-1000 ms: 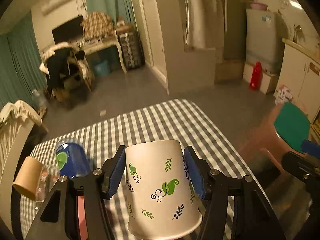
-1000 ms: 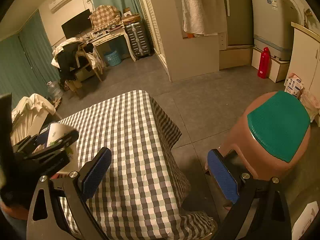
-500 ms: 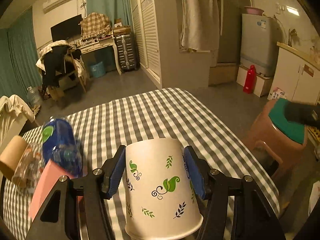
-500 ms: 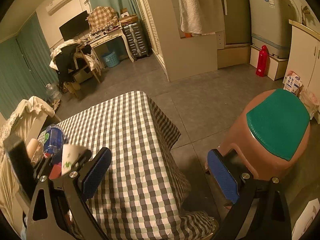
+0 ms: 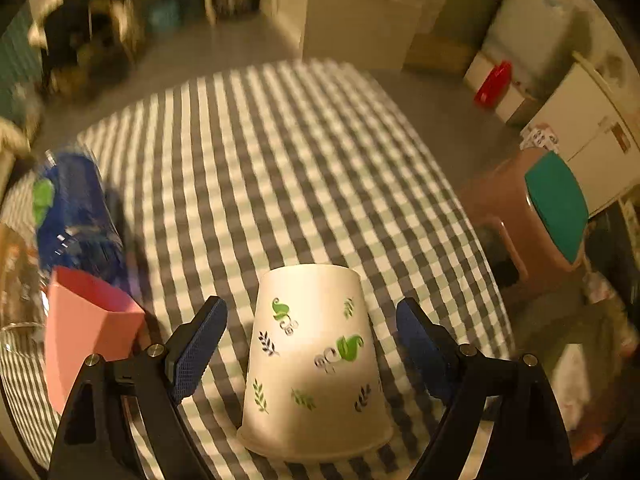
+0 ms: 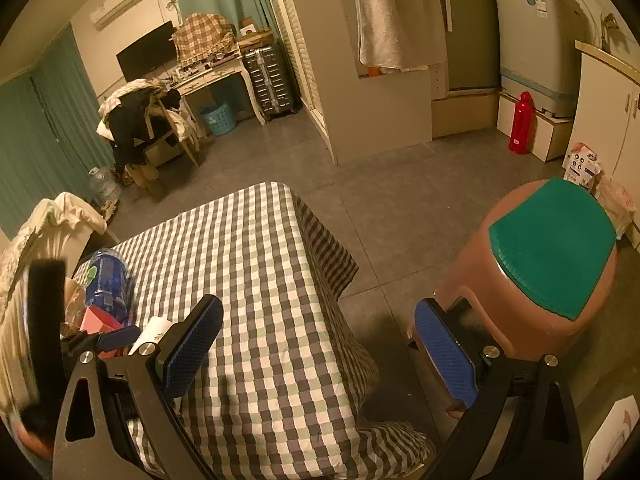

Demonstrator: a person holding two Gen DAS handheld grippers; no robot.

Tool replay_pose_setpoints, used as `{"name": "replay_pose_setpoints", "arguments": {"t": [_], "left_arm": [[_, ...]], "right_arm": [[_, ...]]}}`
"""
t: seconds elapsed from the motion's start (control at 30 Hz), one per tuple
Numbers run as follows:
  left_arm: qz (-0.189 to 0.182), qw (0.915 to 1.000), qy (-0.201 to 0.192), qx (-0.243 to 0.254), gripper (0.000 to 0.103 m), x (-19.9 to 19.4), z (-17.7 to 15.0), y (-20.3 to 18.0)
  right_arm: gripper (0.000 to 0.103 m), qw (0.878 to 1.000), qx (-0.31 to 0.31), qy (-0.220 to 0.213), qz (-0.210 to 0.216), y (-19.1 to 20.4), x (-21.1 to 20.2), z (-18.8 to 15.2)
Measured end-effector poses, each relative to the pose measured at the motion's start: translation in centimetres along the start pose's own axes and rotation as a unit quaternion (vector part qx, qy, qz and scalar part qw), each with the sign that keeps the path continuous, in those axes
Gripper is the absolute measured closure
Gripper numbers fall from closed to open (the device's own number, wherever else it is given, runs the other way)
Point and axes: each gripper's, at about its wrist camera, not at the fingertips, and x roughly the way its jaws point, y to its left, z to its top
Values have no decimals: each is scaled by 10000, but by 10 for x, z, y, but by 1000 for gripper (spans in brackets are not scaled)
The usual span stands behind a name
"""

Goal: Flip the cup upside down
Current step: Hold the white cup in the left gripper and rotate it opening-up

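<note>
A white paper cup (image 5: 316, 360) with green and dark leaf prints stands upside down, rim down, on the checked tablecloth (image 5: 260, 168). My left gripper (image 5: 312, 340) is open, its blue pads (image 5: 198, 346) apart from the cup on both sides. In the right wrist view a sliver of the cup (image 6: 154, 330) shows at the left, behind my own finger. My right gripper (image 6: 320, 352) is open and empty, over the table's right edge.
A pink box (image 5: 86, 332) and a blue bottle (image 5: 76, 216) stand left of the cup, with a clear glass at the frame edge. A brown stool with a green top (image 6: 548, 256) stands on the floor to the right of the table.
My left gripper has opened and let go of the cup, which now stands rim down on the cloth. The left view has tilted downward. The right gripper has not moved.
</note>
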Motion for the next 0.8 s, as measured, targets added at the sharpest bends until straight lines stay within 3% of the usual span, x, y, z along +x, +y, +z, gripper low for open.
{"name": "replay_pose_setpoints", "arguments": {"t": [0.1,0.17,0.3,0.43,0.5,0.57,0.67,0.8], "left_arm": [[-33,9993,358,122,17,5,11,-1],[141,9975,561,414,45,10,15,-8],[191,9956,580,707,45,9,21,-20],[318,9958,-54,862,45,-11,30,-30],[454,9934,-578,885,45,-23,33,-33],[450,9869,-1281,875,45,-31,32,-32],[598,9703,-2240,695,45,-31,29,-21],[404,9617,-2685,373,45,-17,30,-12]], "right_arm": [[6,10000,-2,5,35,0,1,1],[6,10000,13,-5,50,0,1,1],[6,10000,30,-4,68,-1,1,2],[6,10000,1,-25,66,1,-1,1],[6,10000,14,-47,64,0,-1,2],[6,10000,24,-50,46,0,-2,1],[6,10000,32,-45,18,1,-1,1],[6,10000,-27,-44,28,5,-1,-1]]}}
